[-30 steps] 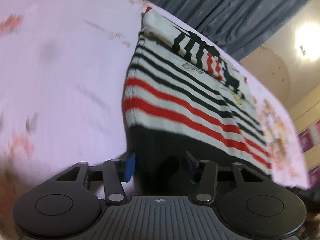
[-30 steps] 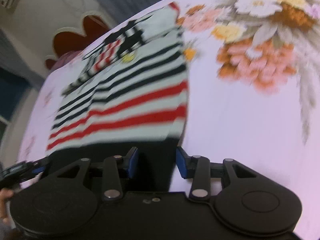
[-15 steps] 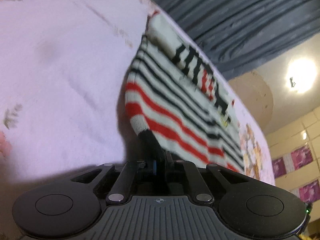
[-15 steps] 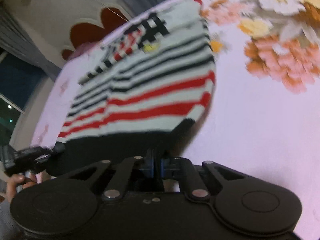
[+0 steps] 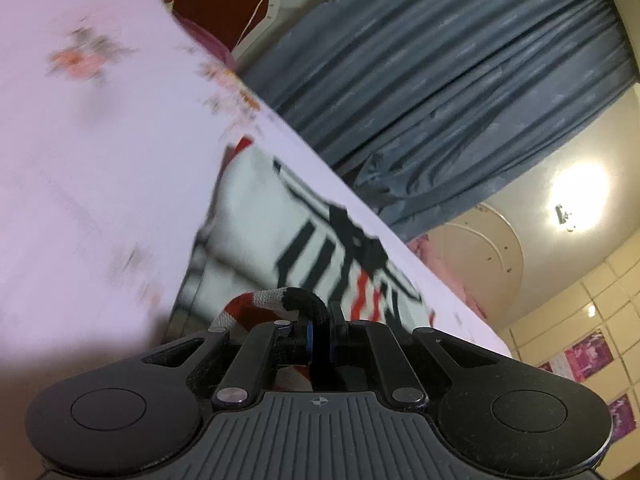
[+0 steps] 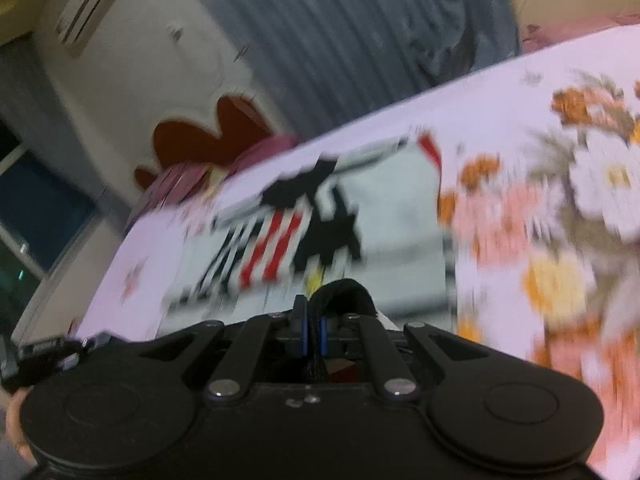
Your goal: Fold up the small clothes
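Observation:
A small white knit sweater (image 5: pixel 280 232) with black and red stripes and a black-and-red chest print lies on the pink floral bedsheet (image 5: pixel 100 160). My left gripper (image 5: pixel 320 328) is shut on the sweater's black hem, which bunches over the fingertips. In the right wrist view the sweater (image 6: pixel 384 208) lies ahead, and my right gripper (image 6: pixel 314 332) is shut on the other end of the black hem (image 6: pixel 344 296). Both hold the hem lifted over the sweater's body. The lower striped part is hidden under the grippers.
Grey curtains (image 5: pixel 460 80) hang behind the bed. A red-and-white headboard (image 6: pixel 208 136) and a wall air conditioner (image 6: pixel 96 4) stand at the back. The other gripper (image 6: pixel 44 356) shows at the right view's left edge. A ceiling lamp (image 5: pixel 576 196) glares at the right.
Both grippers closed on the black hem, then lifted it and carried it forward over the sweater toward the collar. The striped lower part has passed out of sight beneath them.

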`<state>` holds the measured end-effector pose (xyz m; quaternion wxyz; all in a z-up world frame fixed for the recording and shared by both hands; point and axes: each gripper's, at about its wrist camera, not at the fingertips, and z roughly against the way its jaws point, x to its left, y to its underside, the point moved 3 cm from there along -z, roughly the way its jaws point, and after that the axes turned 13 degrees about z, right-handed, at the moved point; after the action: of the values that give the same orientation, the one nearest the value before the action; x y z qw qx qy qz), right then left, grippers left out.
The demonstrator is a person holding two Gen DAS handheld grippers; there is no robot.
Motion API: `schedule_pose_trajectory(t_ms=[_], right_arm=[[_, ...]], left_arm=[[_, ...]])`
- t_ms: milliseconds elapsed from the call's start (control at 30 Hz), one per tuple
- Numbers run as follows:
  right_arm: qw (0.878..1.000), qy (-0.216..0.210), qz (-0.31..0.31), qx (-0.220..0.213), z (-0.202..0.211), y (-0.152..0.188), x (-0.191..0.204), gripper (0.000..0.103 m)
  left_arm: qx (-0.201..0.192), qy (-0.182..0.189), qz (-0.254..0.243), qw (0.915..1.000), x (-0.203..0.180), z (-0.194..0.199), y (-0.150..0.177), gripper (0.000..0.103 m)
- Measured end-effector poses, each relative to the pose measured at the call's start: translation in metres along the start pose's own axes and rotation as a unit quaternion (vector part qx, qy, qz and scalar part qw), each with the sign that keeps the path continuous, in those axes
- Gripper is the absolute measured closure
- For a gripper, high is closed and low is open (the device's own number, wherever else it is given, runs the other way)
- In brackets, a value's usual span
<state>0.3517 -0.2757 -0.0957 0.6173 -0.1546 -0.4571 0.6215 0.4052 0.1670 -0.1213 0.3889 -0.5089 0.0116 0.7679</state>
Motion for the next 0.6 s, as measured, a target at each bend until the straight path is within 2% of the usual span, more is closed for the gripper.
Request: schedule_pose_trajectory(t_ms=[200,400,500,567,600], right_arm=[[1.000,0.019,-0.004,0.000,-0.068,-0.062,-0.026,0.097],[0.998,0.034,-0.036,0.037,-0.135,-0.080,-0.058,0.097],[0.996,0.045,-0.052,0.063,-0.167,-0.075,-0.073,0.096],[0.996,0.037,-0.060,0.059,-0.180,-0.073,-0.079,0.087],[0.996,0.040,-0.068,0.048,-0.185,-0.074,-0.081,0.081]], left_arm=[[0.012,-0.025,-0.002,0.9996,-0.019,-0.086,-0.059,0.097],[0.044,-0.069,-0.017,0.9965,-0.021,-0.159,-0.087,0.097],[0.051,-0.055,-0.031,0.9967,-0.024,-0.178,-0.088,0.097],[0.051,-0.026,-0.027,0.9980,-0.027,-0.187,-0.090,0.096],[0.054,-0.012,-0.016,0.9983,-0.026,-0.190,-0.092,0.079]])
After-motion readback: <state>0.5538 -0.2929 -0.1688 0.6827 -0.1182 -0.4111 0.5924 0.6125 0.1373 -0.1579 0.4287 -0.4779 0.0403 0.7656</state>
